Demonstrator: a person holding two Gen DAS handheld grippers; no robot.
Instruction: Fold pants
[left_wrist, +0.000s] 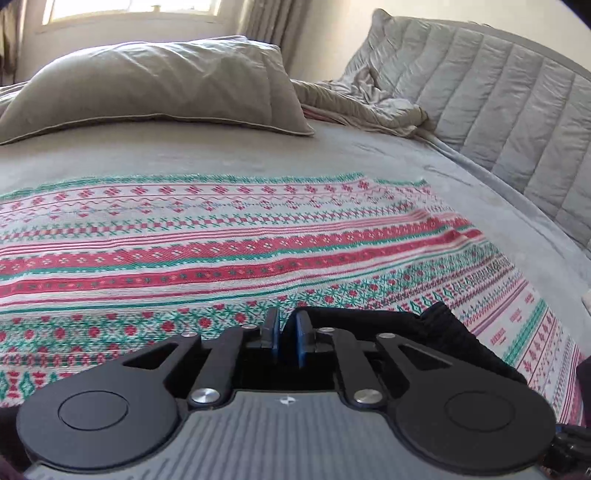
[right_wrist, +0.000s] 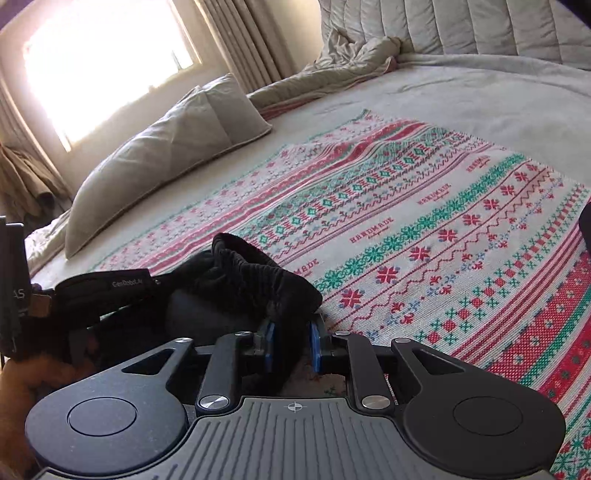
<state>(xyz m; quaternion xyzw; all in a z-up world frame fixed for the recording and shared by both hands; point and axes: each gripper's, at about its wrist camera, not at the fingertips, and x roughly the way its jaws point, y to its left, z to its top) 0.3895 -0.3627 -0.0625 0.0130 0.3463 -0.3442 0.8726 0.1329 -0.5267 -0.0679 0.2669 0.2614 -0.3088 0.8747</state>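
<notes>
Patterned blanket (right_wrist: 443, 229), right hand-held gripper (right_wrist: 291, 341) pinching pants (right_wrist: 251, 273)

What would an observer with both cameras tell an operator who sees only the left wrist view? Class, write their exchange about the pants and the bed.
Operator: I see only a black edge right of my claw. What is it?
Observer: The black pants, bunched in a heap with a ribbed band on top, just ahead of the right claw.
Operator: Anything legible on the patterned blanket?
Observer: Yes, the patterned blanket repeats the woven word HANDMADE in red.
Operator: What lies left of the pillow?
Observer: A tan cloth hangs bunched below the window.
</notes>
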